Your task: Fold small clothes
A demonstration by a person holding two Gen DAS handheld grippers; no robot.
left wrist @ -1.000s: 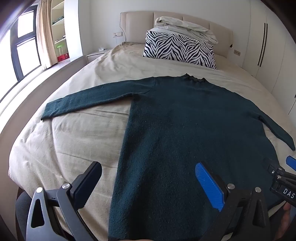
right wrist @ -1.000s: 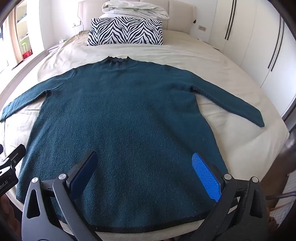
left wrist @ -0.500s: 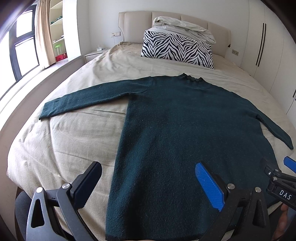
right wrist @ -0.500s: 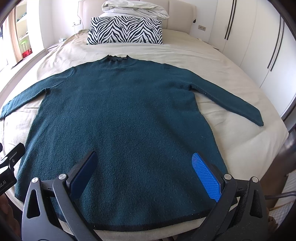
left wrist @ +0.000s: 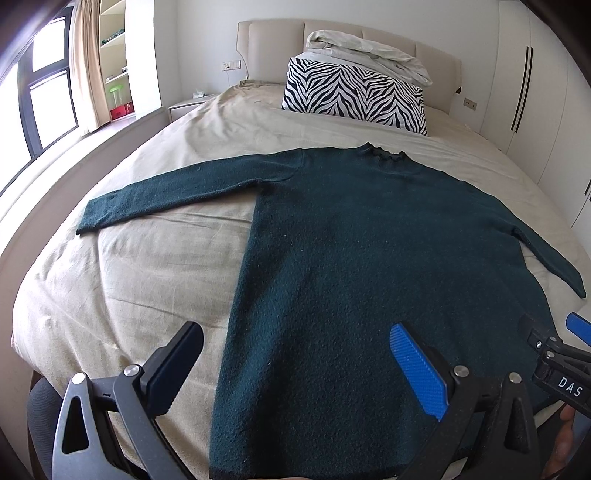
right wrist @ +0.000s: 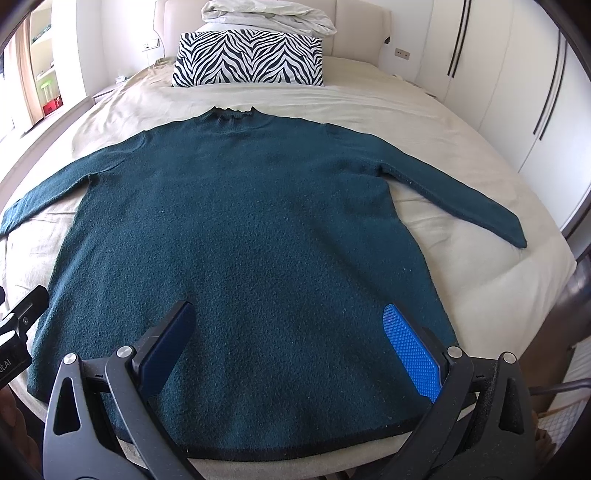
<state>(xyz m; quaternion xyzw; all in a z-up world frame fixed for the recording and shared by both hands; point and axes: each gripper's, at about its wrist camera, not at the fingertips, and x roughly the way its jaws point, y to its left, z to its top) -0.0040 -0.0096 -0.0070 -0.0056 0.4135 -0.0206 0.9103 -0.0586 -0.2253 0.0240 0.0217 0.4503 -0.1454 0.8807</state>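
A dark teal long-sleeved sweater (left wrist: 369, 258) lies flat on the bed, collar far, hem near, both sleeves spread out; it also shows in the right wrist view (right wrist: 251, 229). My left gripper (left wrist: 295, 354) is open and empty, held above the sweater's lower left edge. My right gripper (right wrist: 288, 339) is open and empty above the hem's middle right. The right gripper shows at the left wrist view's right edge (left wrist: 557, 350). The left gripper shows at the right wrist view's left edge (right wrist: 18, 325).
The bed (left wrist: 140, 266) has a beige sheet. A zebra-print pillow (right wrist: 247, 59) with a folded white duvet (right wrist: 269, 13) on top stands at the headboard. Wardrobe doors (right wrist: 517, 92) line the right wall. A window (left wrist: 40, 92) and shelves are at the left.
Both grippers have drawn back slightly toward the foot of the bed; more of the hem shows. The sweater has not moved.
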